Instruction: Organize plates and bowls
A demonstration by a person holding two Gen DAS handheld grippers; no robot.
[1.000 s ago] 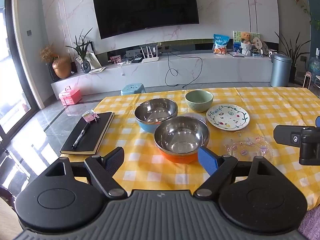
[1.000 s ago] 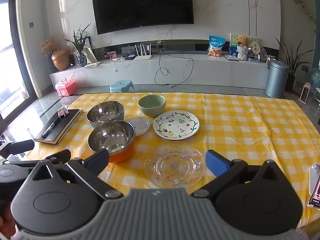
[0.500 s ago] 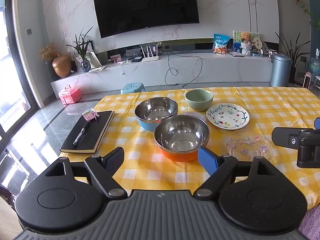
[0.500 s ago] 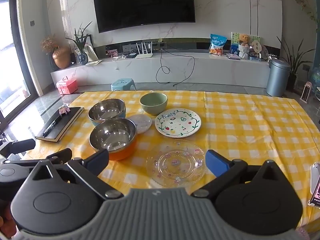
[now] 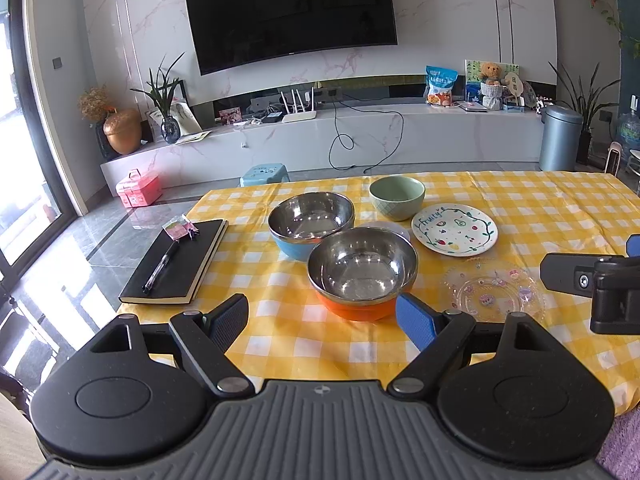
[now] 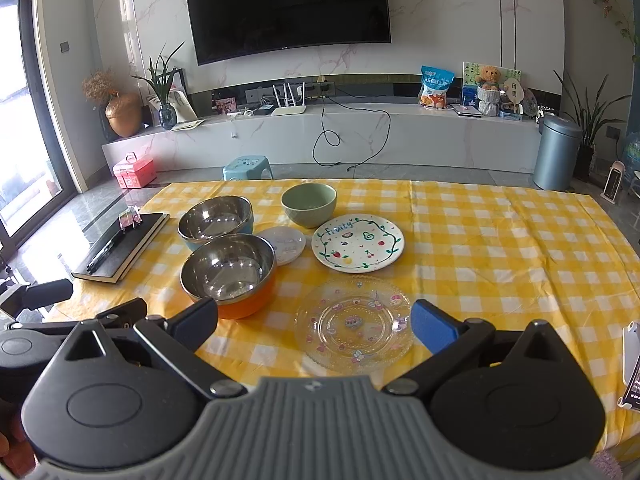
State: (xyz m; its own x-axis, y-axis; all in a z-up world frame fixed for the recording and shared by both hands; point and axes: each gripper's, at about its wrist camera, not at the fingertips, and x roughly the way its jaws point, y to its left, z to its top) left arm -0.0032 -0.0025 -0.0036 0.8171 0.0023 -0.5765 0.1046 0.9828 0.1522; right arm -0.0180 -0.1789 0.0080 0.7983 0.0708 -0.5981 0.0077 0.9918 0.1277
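On the yellow checked tablecloth (image 5: 540,200) stand an orange-based steel bowl (image 5: 362,274) (image 6: 229,270), a blue-based steel bowl (image 5: 311,218) (image 6: 215,220) behind it, and a green bowl (image 5: 397,196) (image 6: 308,204). A small white lid-like plate (image 6: 283,244) lies between them. A white "Fruity" plate (image 5: 454,234) (image 6: 357,248) and a clear glass plate (image 5: 494,292) (image 6: 354,322) lie to the right. My left gripper (image 5: 322,322) is open just short of the orange bowl. My right gripper (image 6: 314,322) is open above the near side of the glass plate.
A black notebook (image 5: 176,264) with a pen lies at the table's left edge. A phone (image 6: 632,364) sits at the right edge. Beyond the table are a TV wall, a low cabinet, a blue stool (image 5: 265,174) and a grey bin (image 5: 560,138).
Both grippers have drifted slightly; the dishes sit a little higher in the views than before. Nothing was picked up or moved.
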